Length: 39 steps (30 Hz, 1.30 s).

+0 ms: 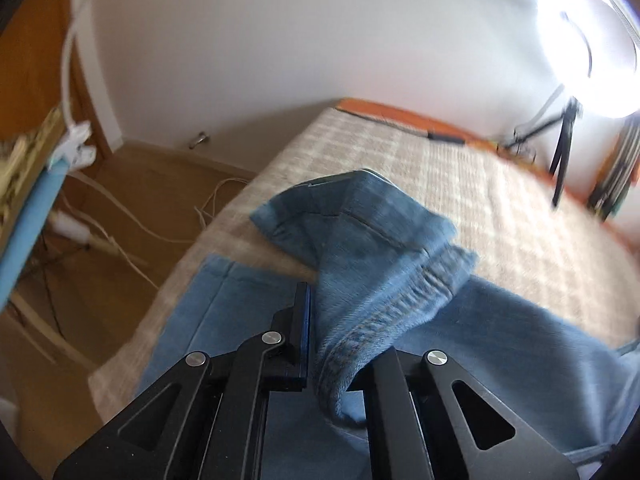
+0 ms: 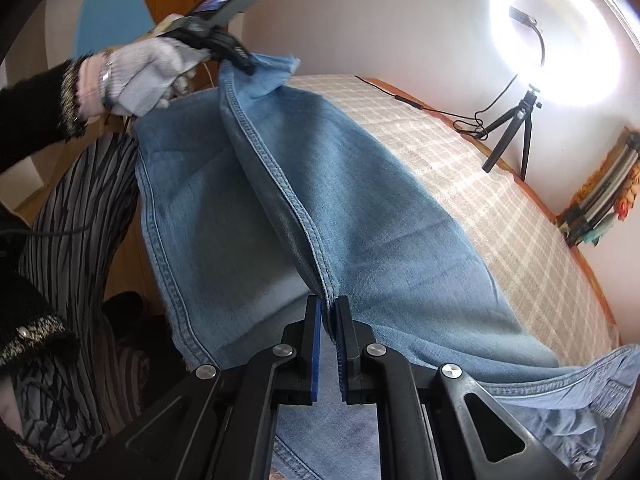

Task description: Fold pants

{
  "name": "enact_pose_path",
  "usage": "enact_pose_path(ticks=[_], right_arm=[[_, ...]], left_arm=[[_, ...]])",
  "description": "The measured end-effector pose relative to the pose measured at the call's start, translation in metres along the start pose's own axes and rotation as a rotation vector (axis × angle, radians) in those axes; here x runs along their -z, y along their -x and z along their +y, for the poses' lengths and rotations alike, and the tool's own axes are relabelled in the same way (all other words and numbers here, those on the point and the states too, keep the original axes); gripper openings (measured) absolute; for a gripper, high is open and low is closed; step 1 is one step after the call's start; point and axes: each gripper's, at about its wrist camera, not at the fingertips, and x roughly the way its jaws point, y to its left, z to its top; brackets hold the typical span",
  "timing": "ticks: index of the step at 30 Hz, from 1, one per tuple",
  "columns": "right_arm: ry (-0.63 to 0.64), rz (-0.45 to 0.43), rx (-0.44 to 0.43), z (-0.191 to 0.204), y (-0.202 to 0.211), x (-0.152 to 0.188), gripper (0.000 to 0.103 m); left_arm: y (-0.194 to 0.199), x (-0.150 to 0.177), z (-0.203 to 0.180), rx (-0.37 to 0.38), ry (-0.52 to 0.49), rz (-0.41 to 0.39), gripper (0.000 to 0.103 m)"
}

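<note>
Checked bedspread (image 2: 500, 184) under everything. Ring light (image 2: 556, 36) on small tripod (image 2: 516, 132) at far edge. Blue chair (image 2: 108, 16), white cables (image 1: 120, 216) on wooden floor (image 1: 132, 184).

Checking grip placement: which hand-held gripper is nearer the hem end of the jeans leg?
Left. The left hand-held gripper pinches the jeans at the hem end; the right hand-held gripper grips the seam farther down the leg.

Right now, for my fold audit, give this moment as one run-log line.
left gripper: shut on jeans hem, raised | right gripper: shut on jeans seam | jeans: on checked blanket
</note>
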Motion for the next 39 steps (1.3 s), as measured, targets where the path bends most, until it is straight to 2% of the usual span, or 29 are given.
enact_pose_path(ticks=[3, 7, 8, 9, 10, 11, 12, 13, 17, 20, 26, 28, 31, 33, 36, 39], right_arm=[[-0.065, -0.008, -0.024, -0.007, 0.001, 0.001, 0.01], [-0.186, -0.049, -0.033, -0.027, 0.019, 0.004, 0.032], [-0.245, -0.067, -0.027, -0.039, 0.027, 0.005, 0.034], [-0.294, -0.081, -0.022, -0.048, 0.034, 0.007, 0.04], [-0.36, -0.098, -0.009, -0.062, 0.042, 0.01, 0.051], [-0.441, -0.113, 0.023, -0.079, 0.051, 0.014, 0.059], [-0.52, -0.123, 0.066, -0.096, 0.058, 0.019, 0.072], [-0.612, -0.128, 0.121, -0.117, 0.066, 0.024, 0.075], [-0.881, -0.061, 0.303, -0.188, 0.077, 0.04, 0.077], [-1.025, -0.003, 0.381, -0.244, 0.07, 0.05, 0.077], [-1.119, 0.192, 0.543, -0.316, 0.033, 0.065, 0.077], [-1.136, 0.227, 0.558, -0.328, 0.024, 0.071, 0.077], [-1.201, 0.253, 0.51, -0.339, 0.014, 0.084, 0.076], [-1.206, 0.262, 0.513, -0.342, 0.009, 0.09, 0.073], [-1.221, 0.225, 0.439, -0.343, 0.008, 0.101, 0.034], [-1.219, 0.167, 0.43, -0.337, 0.023, 0.104, 0.022]], left_arm=[[0.017, 0.013, 0.027, 0.077, 0.133, 0.009, 0.004], [0.029, 0.031, 0.046, 0.096, 0.19, 0.012, 0.004], [0.029, 0.034, 0.047, 0.098, 0.193, 0.015, 0.004], [0.03, 0.036, 0.048, 0.1, 0.193, 0.016, 0.004], [0.03, 0.037, 0.049, 0.103, 0.195, 0.017, 0.004], [0.031, 0.038, 0.05, 0.11, 0.204, 0.017, 0.004], [0.032, 0.039, 0.052, 0.118, 0.215, 0.017, 0.004], [0.031, 0.039, 0.053, 0.125, 0.222, 0.016, 0.004], [0.035, 0.039, 0.053, 0.146, 0.225, 0.005, 0.004], [0.037, 0.035, 0.055, 0.163, 0.223, -0.003, 0.004], [0.04, 0.035, 0.054, 0.175, 0.206, -0.007, 0.004], [0.039, 0.034, 0.056, 0.178, 0.2, -0.004, 0.004], [0.038, 0.033, 0.058, 0.18, 0.196, 0.007, 0.004], [0.037, 0.033, 0.058, 0.183, 0.196, 0.011, 0.004], [0.037, 0.03, 0.057, 0.175, 0.18, 0.01, 0.004], [0.04, 0.023, 0.056, 0.177, 0.166, 0.0, 0.003]])
